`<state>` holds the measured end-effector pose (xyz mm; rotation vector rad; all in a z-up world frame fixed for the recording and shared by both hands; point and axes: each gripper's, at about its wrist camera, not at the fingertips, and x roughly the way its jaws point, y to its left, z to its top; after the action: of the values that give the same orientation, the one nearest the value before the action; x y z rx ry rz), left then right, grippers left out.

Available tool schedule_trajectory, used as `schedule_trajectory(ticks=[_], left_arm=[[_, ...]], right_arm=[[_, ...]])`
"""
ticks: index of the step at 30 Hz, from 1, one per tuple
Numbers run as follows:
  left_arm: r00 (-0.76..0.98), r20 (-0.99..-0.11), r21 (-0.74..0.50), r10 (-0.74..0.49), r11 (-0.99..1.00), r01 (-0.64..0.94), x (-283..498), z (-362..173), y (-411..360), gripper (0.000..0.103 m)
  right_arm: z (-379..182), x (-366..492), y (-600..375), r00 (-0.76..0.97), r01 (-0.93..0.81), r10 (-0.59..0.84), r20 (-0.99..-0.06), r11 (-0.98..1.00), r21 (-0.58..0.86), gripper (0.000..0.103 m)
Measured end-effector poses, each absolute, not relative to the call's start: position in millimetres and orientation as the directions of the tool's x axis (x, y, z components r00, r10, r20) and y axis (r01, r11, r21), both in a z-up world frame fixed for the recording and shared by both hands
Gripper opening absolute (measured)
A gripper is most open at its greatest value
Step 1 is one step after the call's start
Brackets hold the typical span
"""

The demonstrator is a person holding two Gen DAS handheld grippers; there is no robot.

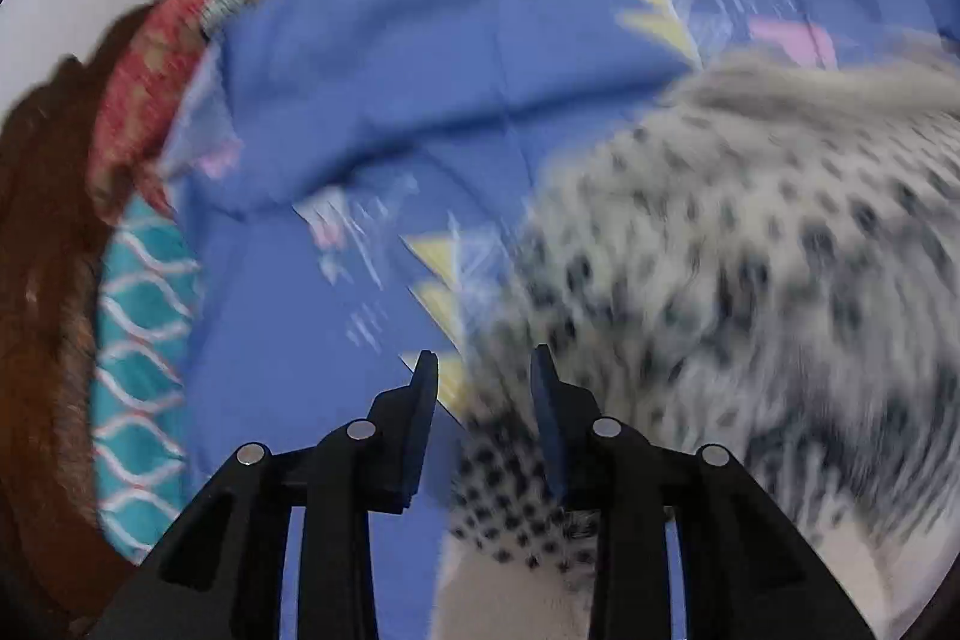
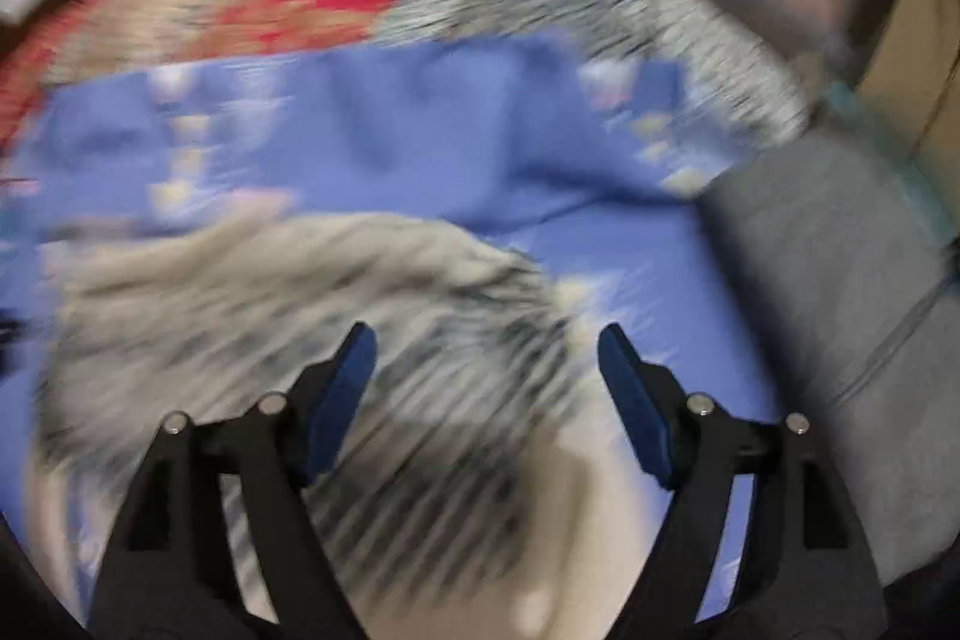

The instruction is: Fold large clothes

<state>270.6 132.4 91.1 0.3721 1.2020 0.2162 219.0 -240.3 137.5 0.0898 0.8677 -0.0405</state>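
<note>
- The spotted garment (image 1: 750, 250) lies rumpled on the blue sheet (image 1: 372, 88), at the near right of the left wrist view.
- The left gripper (image 1: 483, 376) hangs over its near edge, jaws partly spread, pinching nothing.
- The right gripper (image 2: 486, 346) stands spread wide above the garment, empty.
- A grey cloth (image 2: 840, 280) lies at the right.

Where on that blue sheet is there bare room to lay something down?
The blue sheet lies bare between the spotted garment and the teal patterned cloth, and again between the garment and the grey cushion. The garment crowds the middle.
</note>
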Motion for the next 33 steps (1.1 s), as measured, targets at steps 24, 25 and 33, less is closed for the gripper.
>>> schedule_trajectory(ticks=[24, 25, 33], left_arm=[[0.455, -0.853, -0.031, -0.256, 0.895, 0.445, -50, 100, -18, 0.056], [0.473, -0.852, 0.015, -0.223, 0.894, 0.449, -53, 97, -20, 0.056], [0.629, -0.768, 0.281, -0.124, 0.817, 0.504, -88, 89, -26, 0.056]], right_arm=[[44, -7, -232, 0.549, -0.049, 0.245, -0.799, 0.964, 0.262, 0.072], [45, -8, -232, 0.550, -0.052, 0.250, -0.797, 0.963, 0.266, 0.072], [40, -14, -217, 0.535, -0.092, 0.289, -0.794, 0.954, 0.285, 0.072]])
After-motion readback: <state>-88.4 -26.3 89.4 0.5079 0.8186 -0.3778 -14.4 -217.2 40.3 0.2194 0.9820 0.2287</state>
